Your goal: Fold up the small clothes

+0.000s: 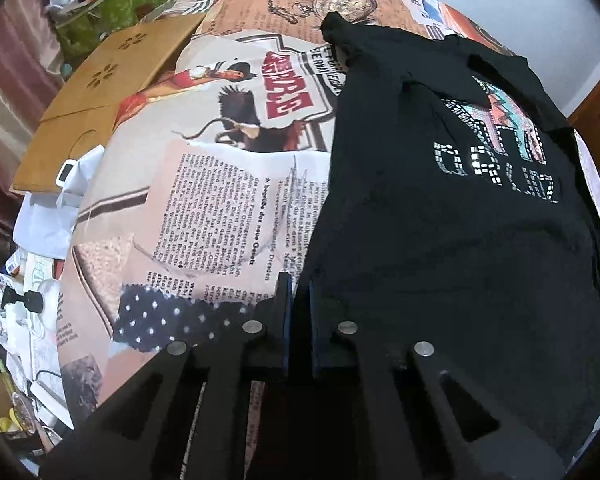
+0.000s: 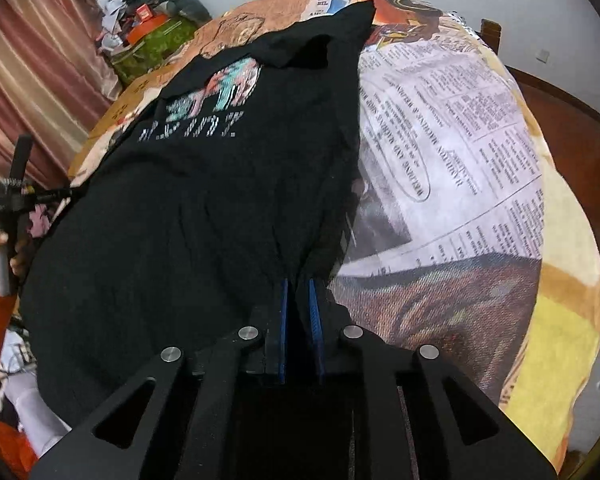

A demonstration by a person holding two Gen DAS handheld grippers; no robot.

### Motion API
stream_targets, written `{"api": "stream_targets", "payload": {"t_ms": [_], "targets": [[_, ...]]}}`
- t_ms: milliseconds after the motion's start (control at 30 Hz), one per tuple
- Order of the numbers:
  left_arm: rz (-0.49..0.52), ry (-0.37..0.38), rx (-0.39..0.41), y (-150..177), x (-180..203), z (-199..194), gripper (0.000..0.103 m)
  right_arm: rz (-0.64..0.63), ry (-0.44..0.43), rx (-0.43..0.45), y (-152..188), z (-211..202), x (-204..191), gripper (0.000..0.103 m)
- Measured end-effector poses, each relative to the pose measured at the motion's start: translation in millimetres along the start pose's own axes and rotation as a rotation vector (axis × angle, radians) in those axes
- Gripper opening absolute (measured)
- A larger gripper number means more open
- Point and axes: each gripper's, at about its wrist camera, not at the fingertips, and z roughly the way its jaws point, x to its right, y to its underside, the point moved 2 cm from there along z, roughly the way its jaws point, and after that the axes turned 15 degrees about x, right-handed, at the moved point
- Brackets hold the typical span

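Black T-shirt [image 1: 440, 216] lies print-up across middle of newspaper-print cloth [image 1: 204, 184], collar toward far edge, hem at near edge; left gripper [image 1: 298, 292] pinches left hem corner, right gripper [image 2: 298, 292] pinches right hem corner, fabric bunched between blue pads; advice: lift both corners level, keep hem taut, carry toward collar, lay down edges aligned, avoid dragging body.

The near hem of the black T-shirt [image 1: 452, 248] is disappearing behind the left gripper [image 1: 298, 280], so the pinched cloth is hiding between its pads. The right gripper [image 2: 298, 284] is covering its hem corner likewise. The shirt's sparkly lettering [image 2: 188, 130] is blurring, unreadable. A hand [image 2: 8, 256] is getting cut off at the edge.
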Motion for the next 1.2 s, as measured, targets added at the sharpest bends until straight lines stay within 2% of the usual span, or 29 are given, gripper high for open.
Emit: {"api": "stream_targets", "payload": {"t_ms": [67, 100, 133, 167, 233, 400, 433, 467, 500, 533, 633, 767, 900, 1067, 1200], "targets": [[-0.002, 0.013, 0.004, -3.4, 1.3, -2.3, 0.016, 0.009, 0.012, 0.014, -8.1, 0.2, 2.9, 0.026], [-0.004, 0.014, 0.008, -5.6, 1.0, -2.9, 0.023, 0.007, 0.021, 0.026, -12.6, 1.1, 3.3, 0.03], [-0.006, 0.012, 0.016, -9.6, 0.8, -3.4, 0.031, 0.001, 0.032, 0.042, -18.2, 2.3, 3.9, 0.039], [-0.008, 0.012, 0.02, -11.9, 0.6, -3.4, 0.035, -0.003, 0.04, 0.055, -21.5, 3.2, 4.2, 0.044], [-0.006, 0.013, 0.021, -17.7, 1.5, 0.3, 0.039, 0.001, 0.048, 0.073, -26.4, 7.4, 7.0, 0.048], [0.032, 0.016, -0.021, -20.8, 10.0, 19.9, 0.039, 0.072, 0.032, 0.036, -31.2, 34.4, 19.5, 0.048], [0.043, 0.013, -0.025, -20.9, 12.3, 24.4, 0.035, 0.082, 0.022, 0.029, -30.1, 36.7, 20.7, 0.048], [0.047, 0.017, -0.022, -21.2, 13.6, 25.5, 0.03, 0.091, 0.007, 0.018, -29.9, 39.8, 21.0, 0.044], [0.049, 0.03, -0.018, -22.7, 16.2, 26.0, 0.017, 0.093, -0.01, 0.01, -29.8, 42.8, 19.9, 0.039], [0.048, 0.029, -0.016, -23.8, 18.0, 26.1, 0.012, 0.089, -0.028, 0.006, -29.9, 44.9, 17.5, 0.029], [0.067, 0.027, 0.002, -27.4, 24.6, 23.1, 0.006, 0.059, -0.054, 0.008, -33.0, 43.8, 8.6, 0.008], [0.062, 0.039, 0.06, -40.9, 28.5, 7.7, 0.004, 0.008, -0.08, 0.075, -45.7, 31.8, -0.3, 0.005], [0.022, 0.078, 0.144, -69.0, 28.3, -16.1, 0.004, -0.009, -0.108, 0.148, -66.3, 23.8, -6.7, 0.005], [0.009, 0.095, 0.207, -106.8, 32.6, -26.5, 0.004, -0.003, -0.128, 0.221, -95.0, 20.9, -8.1, 0.004], [0.031, 0.061, 0.257, -140.8, 40.3, -19.3, 0.004, -0.017, -0.122, 0.279, -120.5, 23.9, -7.7, 0.004]]}}
